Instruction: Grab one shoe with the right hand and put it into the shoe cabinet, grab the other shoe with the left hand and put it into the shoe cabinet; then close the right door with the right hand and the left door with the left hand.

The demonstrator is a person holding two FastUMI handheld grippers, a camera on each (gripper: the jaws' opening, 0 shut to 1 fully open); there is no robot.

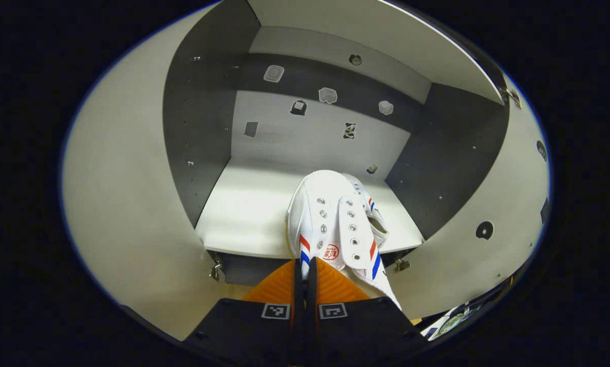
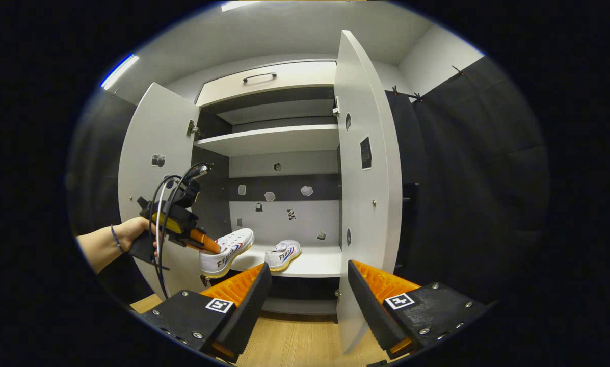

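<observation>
The left claw (image 1: 305,270) is pinching the second shoe (image 1: 335,224) by its collar, carrying it over the shelf (image 1: 243,214) edge. The first shoe (image 2: 283,254) is resting inside. Best lowering it flat beside that one before releasing. The right claw (image 2: 307,290) is hanging spread, outside.

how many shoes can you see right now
2: one shoe is held by the left gripper at the cabinet's lower shelf edge; the other shoe already sits on that shelf.
</observation>
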